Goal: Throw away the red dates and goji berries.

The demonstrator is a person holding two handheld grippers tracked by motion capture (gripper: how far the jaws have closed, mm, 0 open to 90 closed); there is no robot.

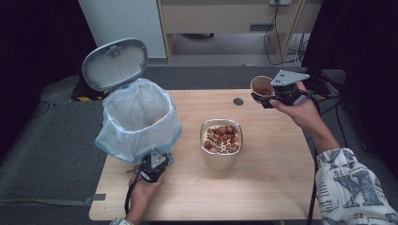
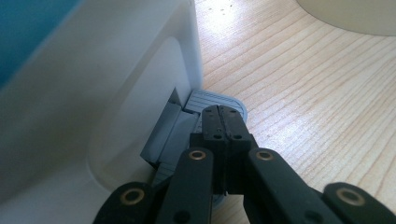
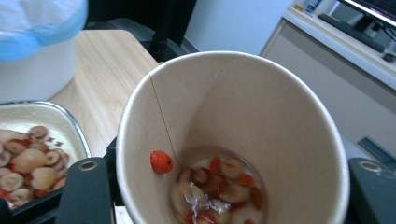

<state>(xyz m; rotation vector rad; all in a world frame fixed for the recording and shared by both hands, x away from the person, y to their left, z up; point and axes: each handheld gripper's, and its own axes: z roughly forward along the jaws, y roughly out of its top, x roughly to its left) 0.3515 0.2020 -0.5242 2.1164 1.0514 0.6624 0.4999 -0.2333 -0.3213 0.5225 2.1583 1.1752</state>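
you had your left gripper (image 2: pixel 222 116) pressed down on the grey ribbed foot pedal (image 2: pixel 211 99) at the base of the white pedal bin (image 1: pixel 141 117), jaws closed together with nothing between them, and the bin's grey-rimmed lid (image 1: pixel 115 63) stood tilted up and open. your right gripper (image 1: pixel 270 98) was clamped on the tan paper cup (image 1: pixel 261 86), lifted off the counter (image 1: pixel 277 159) near its far right corner, well apart from the bin. in the right gripper view the cup (image 3: pixel 233 140) stood nearly upright, with a little liquid, red berries, pale slices and a scrap of clear wrapper at its bottom, and one red berry (image 3: pixel 161 161) stuck to the inner wall.

judged from that, you were at the step of holding the bin open while bringing the cup over to dump its leftovers. the next move called for keeping weight on the pedal so the lid didn't drop, carrying the cup level across to the mouth of the pale blue plastic liner (image 1: pixel 136 112), then tipping it well inside the rim.

the rounded metal dish of dates and sliced dried fruit (image 1: pixel 221 140) sat on the counter between the cup and the bin, just beside the bin, so your path probably had to pass above it without dripping into it. a small dark round disc (image 1: pixel 238 101) lay on the counter near the far edge, out of the way. the raised lid leaned back over the bin's far side, so coming in from the near right side looked clearest.
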